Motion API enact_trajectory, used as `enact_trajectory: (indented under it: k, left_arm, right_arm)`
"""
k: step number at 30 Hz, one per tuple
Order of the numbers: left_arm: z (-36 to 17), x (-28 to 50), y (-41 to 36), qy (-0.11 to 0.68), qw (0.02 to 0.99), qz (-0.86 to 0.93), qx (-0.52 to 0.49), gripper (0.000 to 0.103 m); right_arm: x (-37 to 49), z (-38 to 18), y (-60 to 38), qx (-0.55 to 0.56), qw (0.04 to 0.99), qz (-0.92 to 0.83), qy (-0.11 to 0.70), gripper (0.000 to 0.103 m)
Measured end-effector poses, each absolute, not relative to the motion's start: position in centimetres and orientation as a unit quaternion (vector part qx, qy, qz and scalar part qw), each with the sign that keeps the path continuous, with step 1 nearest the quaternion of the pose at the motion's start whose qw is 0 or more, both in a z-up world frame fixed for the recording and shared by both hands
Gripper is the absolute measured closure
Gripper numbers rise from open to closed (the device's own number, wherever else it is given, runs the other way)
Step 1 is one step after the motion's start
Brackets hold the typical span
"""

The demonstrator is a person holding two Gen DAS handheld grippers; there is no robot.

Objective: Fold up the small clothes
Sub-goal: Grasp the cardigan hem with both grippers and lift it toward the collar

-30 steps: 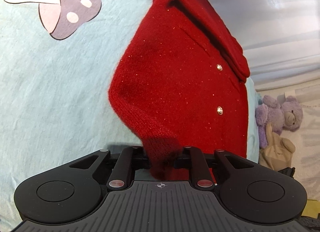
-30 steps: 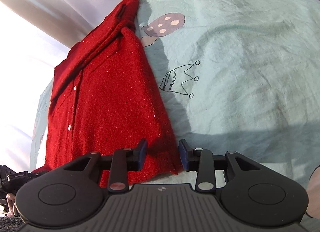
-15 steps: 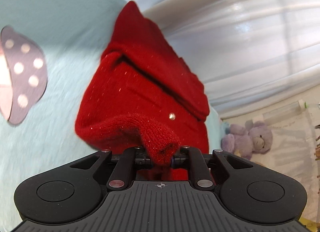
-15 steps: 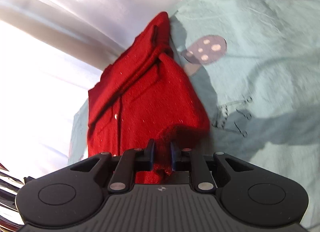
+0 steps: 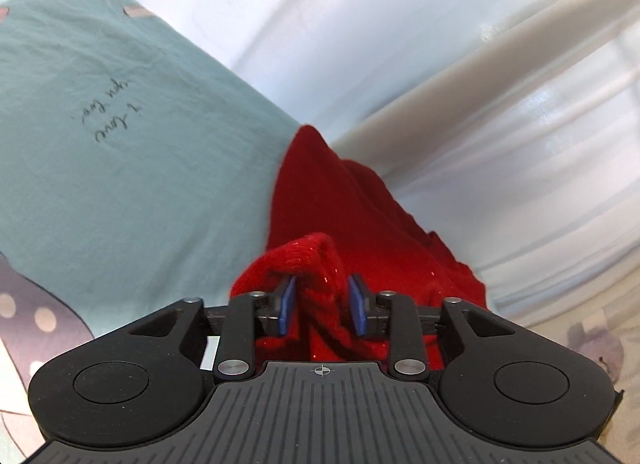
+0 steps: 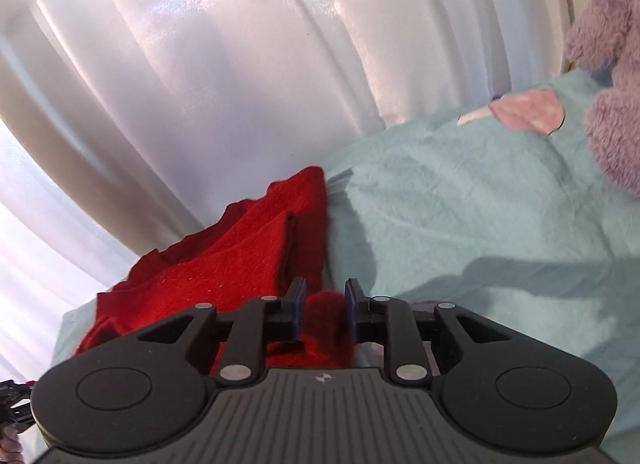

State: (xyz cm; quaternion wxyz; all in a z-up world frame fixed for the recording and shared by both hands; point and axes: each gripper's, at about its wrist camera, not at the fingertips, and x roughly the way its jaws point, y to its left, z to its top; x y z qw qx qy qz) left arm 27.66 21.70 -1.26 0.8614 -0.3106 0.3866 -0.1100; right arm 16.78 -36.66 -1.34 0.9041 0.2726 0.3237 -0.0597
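Bright daylight glows through the white curtain, blown out at the right wrist view's left edge. Gripper shadows fall across the teal bedsheet. Fisheye bending curves both frames' edges; the sheet looks softly blurred.

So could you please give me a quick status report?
Both grippers, left and right, just opened, knit between the jaws. Red knitted cardigan folded up on teal sheet. Nothing obstructing.
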Motion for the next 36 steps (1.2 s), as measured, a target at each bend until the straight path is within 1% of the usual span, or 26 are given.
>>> enact_trajectory:
  k: [1, 3, 5, 7, 8, 10, 12, 13, 14, 15, 16, 17, 18, 19, 20, 21, 22, 24, 28, 32, 34, 36]
  left_arm:
    - [-1.3, 27.3, 22.2, 0.378, 0.865, -0.109, -0.311, 0.053]
    - [-1.8, 26.8, 23.1, 0.364, 0.866, -0.123, -0.321, 0.033]
    - [-3.1, 26.8, 23.4, 0.372, 0.863, -0.137, -0.313, 0.024]
    - [-4.4, 27.2, 22.9, 0.392, 0.863, -0.140, -0.286, 0.023]
    - [-5.0, 27.6, 22.5, 0.400, 0.864, -0.142, -0.272, 0.022]
    - [-5.9, 28.4, 22.1, 0.405, 0.868, -0.135, -0.254, 0.022]
    - [-6.4, 29.1, 22.0, 0.404, 0.863, -0.144, -0.267, 0.023]
    - [-6.7, 29.3, 21.9, 0.403, 0.859, -0.149, -0.278, 0.025]
    - [-6.9, 29.5, 21.8, 0.402, 0.858, -0.147, -0.284, 0.031]
    - [-7.0, 29.7, 21.7, 0.401, 0.858, -0.142, -0.287, 0.047]
    - [-7.1, 29.8, 21.6, 0.402, 0.858, -0.138, -0.290, 0.056]
    - [-7.1, 29.9, 21.6, 0.405, 0.857, -0.132, -0.291, 0.069]
    - [-7.0, 29.9, 21.6, 0.406, 0.857, -0.127, -0.291, 0.078]
    - [-6.8, 29.7, 21.5, 0.402, 0.861, -0.127, -0.286, 0.083]
    - [-6.5, 29.5, 21.2, 0.398, 0.866, -0.124, -0.275, 0.088]
    - [-6.0, 29.2, 21.2, 0.397, 0.871, -0.118, -0.265, 0.090]
    - [-5.6, 29.1, 21.0, 0.393, 0.874, -0.116, -0.260, 0.091]
    - [-4.1, 28.1, 20.9, 0.375, 0.882, -0.127, -0.256, 0.091]
    - [0.5, 26.8, 19.7, 0.319, 0.905, -0.159, -0.233, 0.092]
    - [5.1, 27.3, 18.6, 0.255, 0.927, -0.179, -0.211, 0.092]
    - [6.0, 28.7, 18.3, 0.237, 0.935, -0.170, -0.202, 0.092]
    - [5.4, 30.9, 18.1, 0.243, 0.936, -0.158, -0.200, 0.092]
  right_arm:
    - [16.5, -1.5, -37.0, 0.265, 0.908, -0.066, 0.317, 0.067]
    - [16.0, -1.8, -37.5, 0.258, 0.915, -0.057, 0.305, 0.056]
    - [16.0, -2.7, -37.7, 0.248, 0.913, -0.025, 0.322, 0.051]
    - [16.3, -3.7, -37.3, 0.235, 0.910, 0.001, 0.341, 0.047]
    - [16.6, -4.1, -37.0, 0.226, 0.910, 0.009, 0.349, 0.043]
    - [17.3, -4.6, -36.3, 0.202, 0.914, 0.020, 0.352, 0.041]
    - [18.1, -4.7, -35.7, 0.186, 0.916, 0.029, 0.353, 0.041]
    - [18.7, -4.7, -35.3, 0.178, 0.918, 0.032, 0.353, 0.041]
    - [19.1, -4.7, -35.1, 0.173, 0.919, 0.034, 0.352, 0.041]
    - [19.5, -4.7, -34.8, 0.167, 0.920, 0.037, 0.353, 0.042]
    - [19.9, -4.7, -34.5, 0.160, 0.922, 0.038, 0.351, 0.044]
    - [20.1, -4.6, -34.3, 0.154, 0.923, 0.037, 0.351, 0.051]
    - [20.3, -4.6, -34.2, 0.149, 0.924, 0.038, 0.351, 0.062]
    - [20.4, -4.6, -34.0, 0.145, 0.924, 0.042, 0.351, 0.068]
    - [20.3, -4.5, -33.7, 0.141, 0.926, 0.046, 0.348, 0.079]
    - [20.2, -4.4, -33.4, 0.132, 0.928, 0.046, 0.345, 0.092]
    - [20.0, -4.2, -33.0, 0.117, 0.932, 0.043, 0.341, 0.094]
    - [19.6, -3.7, -32.0, 0.083, 0.939, 0.035, 0.332, 0.095]
    - [18.2, -1.2, -30.9, 0.065, 0.952, 0.048, 0.294, 0.095]
    - [17.6, 3.1, -30.1, 0.055, 0.971, 0.057, 0.227, 0.096]
    - [18.1, 4.4, -30.1, 0.055, 0.977, 0.048, 0.201, 0.095]
    - [19.3, 4.9, -30.3, 0.052, 0.980, 0.034, 0.187, 0.095]
